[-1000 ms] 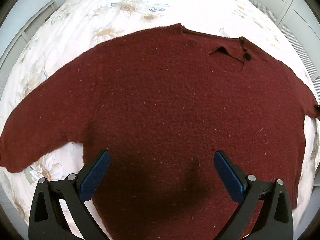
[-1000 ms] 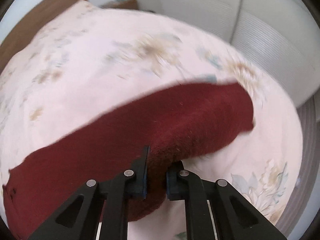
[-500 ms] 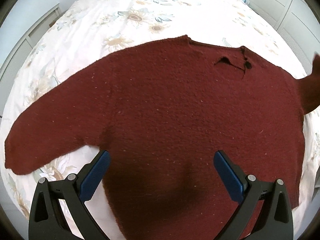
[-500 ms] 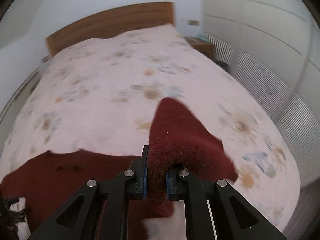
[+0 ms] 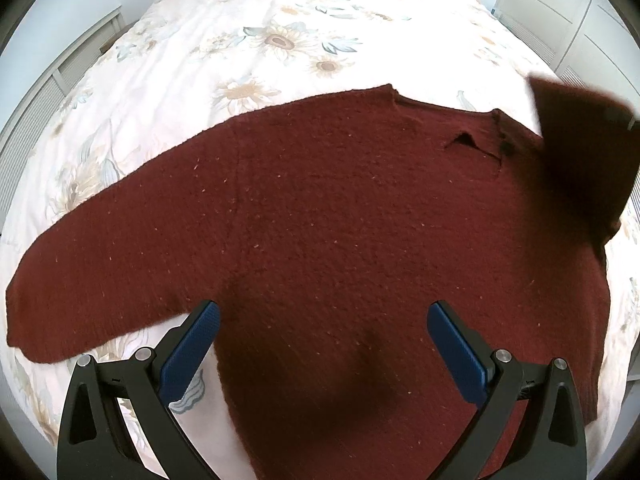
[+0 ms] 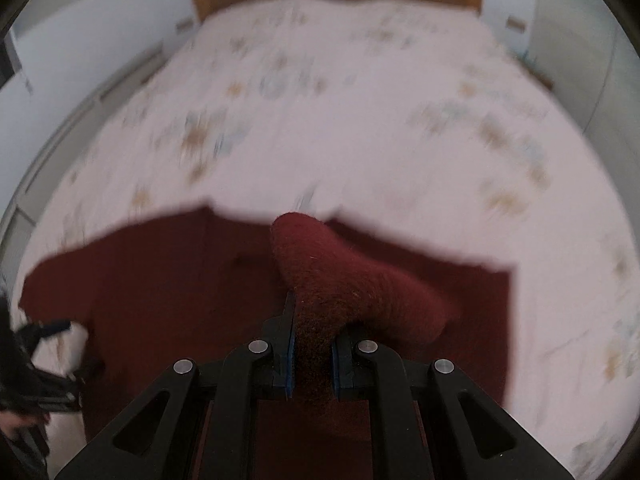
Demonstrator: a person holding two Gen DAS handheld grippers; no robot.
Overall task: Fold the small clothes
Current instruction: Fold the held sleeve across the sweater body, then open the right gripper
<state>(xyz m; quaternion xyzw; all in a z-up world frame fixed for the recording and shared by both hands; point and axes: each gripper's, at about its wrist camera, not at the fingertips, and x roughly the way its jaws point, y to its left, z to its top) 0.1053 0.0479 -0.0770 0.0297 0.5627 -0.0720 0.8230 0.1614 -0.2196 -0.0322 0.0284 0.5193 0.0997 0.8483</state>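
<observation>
Lying flat on the floral bedspread [image 5: 280, 40], dark red sweater [image 5: 320, 220] with left sleeve [image 5: 80, 300] spread outward. Left gripper [image 5: 322, 344] poised above the lower hem, blue pads [image 5: 192, 348] wide apart, nothing between them, cloth beneath and not touched. Right gripper [image 6: 313, 354] clamped on the right sleeve [image 6: 340, 280], knit pinched between both pads, cuff end raised over the sweater body. Background blurred in the right wrist view.
</observation>
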